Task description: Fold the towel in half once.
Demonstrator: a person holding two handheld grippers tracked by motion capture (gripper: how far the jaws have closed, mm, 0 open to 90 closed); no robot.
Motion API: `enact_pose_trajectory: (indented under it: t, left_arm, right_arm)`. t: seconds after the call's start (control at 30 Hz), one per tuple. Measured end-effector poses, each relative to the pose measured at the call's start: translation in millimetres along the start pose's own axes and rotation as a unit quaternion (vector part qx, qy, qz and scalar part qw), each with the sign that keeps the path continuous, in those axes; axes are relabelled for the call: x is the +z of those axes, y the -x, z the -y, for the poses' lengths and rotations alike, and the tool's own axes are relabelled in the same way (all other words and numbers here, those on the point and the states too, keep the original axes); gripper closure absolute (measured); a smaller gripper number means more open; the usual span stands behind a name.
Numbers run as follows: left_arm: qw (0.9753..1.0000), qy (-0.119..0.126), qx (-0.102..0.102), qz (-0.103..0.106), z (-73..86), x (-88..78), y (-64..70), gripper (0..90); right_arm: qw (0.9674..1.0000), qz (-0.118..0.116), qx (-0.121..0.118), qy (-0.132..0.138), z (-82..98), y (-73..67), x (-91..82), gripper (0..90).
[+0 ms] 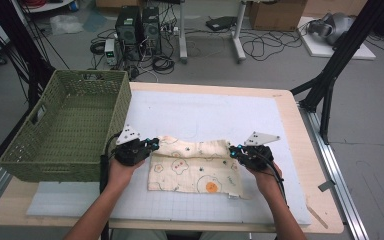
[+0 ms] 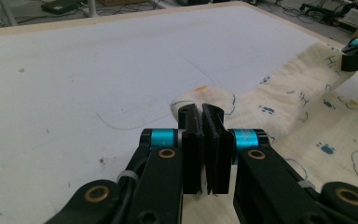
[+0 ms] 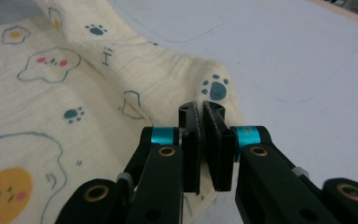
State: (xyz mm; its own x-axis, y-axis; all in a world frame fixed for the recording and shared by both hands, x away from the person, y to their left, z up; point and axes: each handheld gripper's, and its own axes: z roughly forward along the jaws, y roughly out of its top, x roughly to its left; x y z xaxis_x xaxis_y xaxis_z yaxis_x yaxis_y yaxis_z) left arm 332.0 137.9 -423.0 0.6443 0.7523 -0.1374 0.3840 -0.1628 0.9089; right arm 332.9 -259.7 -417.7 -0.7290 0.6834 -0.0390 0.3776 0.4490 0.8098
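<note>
Two tools, left tool and right tool, pinch the cloth's corners; green basket sits just left.

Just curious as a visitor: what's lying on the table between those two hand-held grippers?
In the high view, a cream printed cloth spans the stretch between the left hand-held gripper and the right hand-held gripper; each pinches one far corner of it.

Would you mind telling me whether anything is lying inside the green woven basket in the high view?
No, the green basket at the table's left stands with nothing in it, its bare woven floor showing, while the printed cloth lies on the white mat.
</note>
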Motion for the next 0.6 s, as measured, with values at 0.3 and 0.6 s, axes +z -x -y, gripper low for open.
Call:
enact_pose_trajectory:
  t: [0.3, 0.6]
  left_arm:
    - [0.9997, -0.011, -0.014, 0.014, 16.0, -6.3, 3.9, 85.8]
    - [0.9994, -0.024, -0.017, 0.018, 25.4, -10.1, 5.9, 82.7]
  right_arm:
    - [0.9999, -0.009, 0.004, -0.006, 24.2, -9.0, -5.5, 85.4]
    - [0.9998, -0.007, -0.002, -0.017, 37.2, -15.0, -8.4, 83.0]
